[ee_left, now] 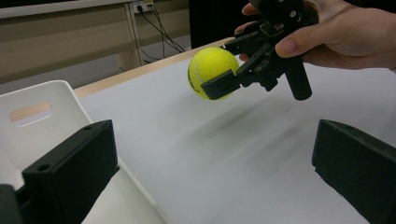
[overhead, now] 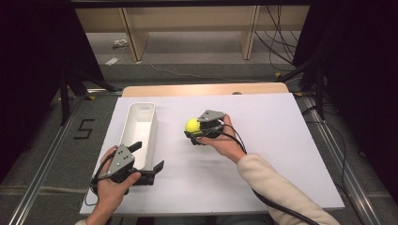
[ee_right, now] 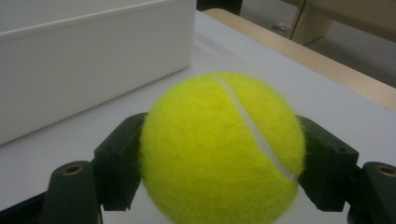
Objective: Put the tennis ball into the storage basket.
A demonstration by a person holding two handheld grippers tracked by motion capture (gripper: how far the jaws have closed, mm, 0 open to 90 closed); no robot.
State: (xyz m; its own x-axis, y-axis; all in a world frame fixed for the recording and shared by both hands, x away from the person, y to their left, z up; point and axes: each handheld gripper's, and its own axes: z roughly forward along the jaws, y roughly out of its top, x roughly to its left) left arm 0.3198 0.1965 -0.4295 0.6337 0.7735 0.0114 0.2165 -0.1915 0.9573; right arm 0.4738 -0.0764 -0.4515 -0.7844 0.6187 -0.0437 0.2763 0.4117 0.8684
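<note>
A yellow tennis ball hangs a little above the white table top, casting a shadow below it. My right gripper is shut on it, one black jaw on each side. A long white bin lies to the ball's left and holds nothing that I can see. At the bin's near end my left gripper stands open, with one jaw over the bin's inside, the other over the table, and nothing between them.
A wooden strip borders the white top at the back. Beyond it are the floor, wooden shelf legs and cables. A metal rail runs along the left side, and dark stands flank the table.
</note>
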